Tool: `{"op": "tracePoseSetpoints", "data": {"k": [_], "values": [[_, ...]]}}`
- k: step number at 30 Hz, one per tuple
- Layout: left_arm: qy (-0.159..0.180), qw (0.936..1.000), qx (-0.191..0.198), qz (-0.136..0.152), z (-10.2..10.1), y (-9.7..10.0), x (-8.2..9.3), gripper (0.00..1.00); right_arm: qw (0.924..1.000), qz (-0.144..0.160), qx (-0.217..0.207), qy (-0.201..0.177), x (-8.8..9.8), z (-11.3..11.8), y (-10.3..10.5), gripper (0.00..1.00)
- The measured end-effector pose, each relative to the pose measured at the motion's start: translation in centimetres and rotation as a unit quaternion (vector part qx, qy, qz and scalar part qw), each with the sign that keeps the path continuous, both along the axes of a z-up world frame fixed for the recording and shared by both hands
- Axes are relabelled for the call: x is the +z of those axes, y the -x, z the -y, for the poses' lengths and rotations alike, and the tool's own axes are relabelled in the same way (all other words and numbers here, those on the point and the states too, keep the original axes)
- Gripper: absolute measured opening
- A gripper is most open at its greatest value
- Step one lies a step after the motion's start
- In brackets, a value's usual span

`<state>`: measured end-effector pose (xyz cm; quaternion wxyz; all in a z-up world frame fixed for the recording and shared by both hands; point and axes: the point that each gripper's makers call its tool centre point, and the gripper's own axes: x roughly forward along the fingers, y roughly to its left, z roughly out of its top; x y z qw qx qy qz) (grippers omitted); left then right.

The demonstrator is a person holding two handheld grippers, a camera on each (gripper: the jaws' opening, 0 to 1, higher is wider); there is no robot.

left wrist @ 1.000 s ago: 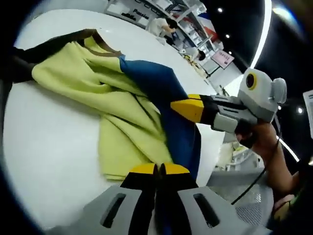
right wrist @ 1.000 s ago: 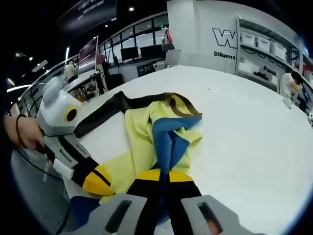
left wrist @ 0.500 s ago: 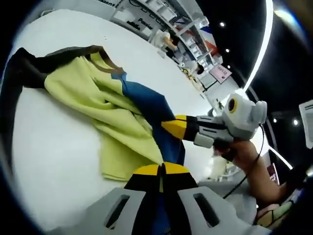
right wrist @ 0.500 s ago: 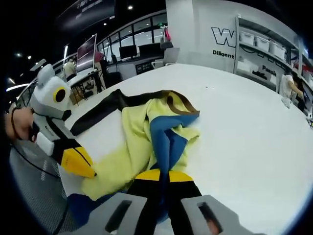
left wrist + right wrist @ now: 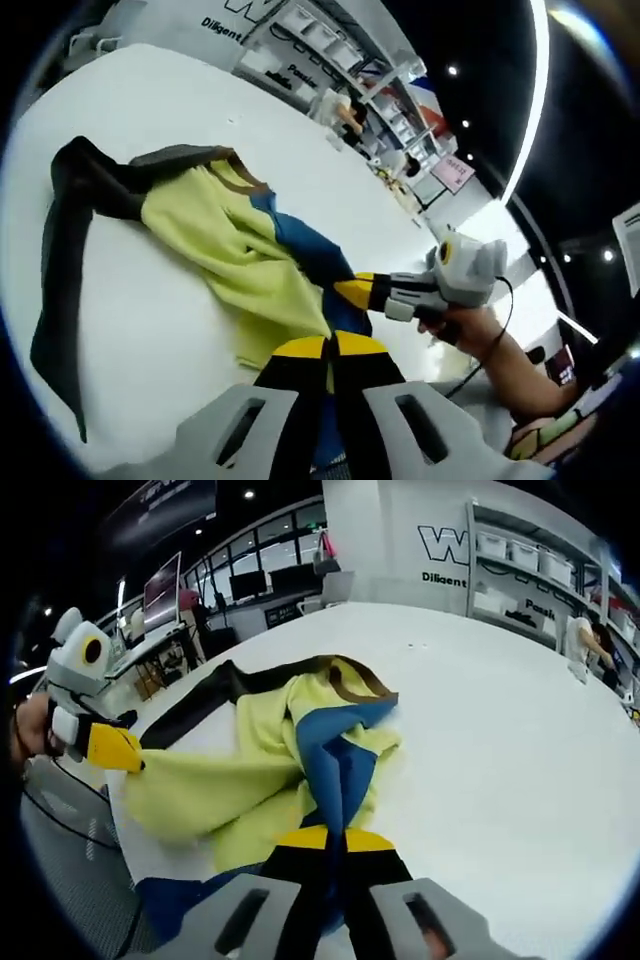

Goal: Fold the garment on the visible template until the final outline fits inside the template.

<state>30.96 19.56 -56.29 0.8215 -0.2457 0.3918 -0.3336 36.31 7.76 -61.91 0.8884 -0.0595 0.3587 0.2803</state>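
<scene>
I see the white table (image 5: 500,740) carrying the garment (image 5: 280,770), a yellow and blue shirt with a dark brown part, bunched near the table edge and not flat. Both claws are clamped on its cloth: my left gripper (image 5: 327,347) pinches the yellow-blue hem, my right gripper (image 5: 330,835) bites the blue panel. I can't make out a template outline anywhere on the table.

Risks, as I judge them: both grips sit at the table edge, so pulling further could drag the hem off the surface and out of the workspace. Cloth between the grips is wrinkled, so a fold from here could trap creases and overrun the outline.

View difference: left gripper view shows the long dark sleeve (image 5: 60,290) trailing across the table; right gripper view shows the collar (image 5: 350,675) and wide bare table beyond.
</scene>
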Motion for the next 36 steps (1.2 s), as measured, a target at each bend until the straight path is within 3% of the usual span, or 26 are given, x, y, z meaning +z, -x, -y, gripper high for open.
{"op": "tracePoseSetpoints", "data": {"k": [15,24,29,36], "values": [[-0.019,0.9970,0.075,-0.001,-6.6,-0.1,-0.2,0.00,0.9994,-0.020,0.006,0.027,-1.3,0.9,-0.1,0.00],[-0.041,0.9956,0.084,0.001,-8.8,0.0,-0.4,0.00,0.9990,-0.022,0.006,0.038,-0.9,1.4,-0.5,0.00],[-0.078,0.9934,0.084,0.006,-10.1,-0.1,-1.1,0.00,0.9992,-0.023,-0.002,0.034,-0.5,2.1,-0.9,0.00],[-0.081,0.9922,0.095,-0.001,-11.7,0.1,-1.6,0.00,0.9987,-0.018,-0.011,0.047,-0.1,3.7,-1.7,0.00]]}}
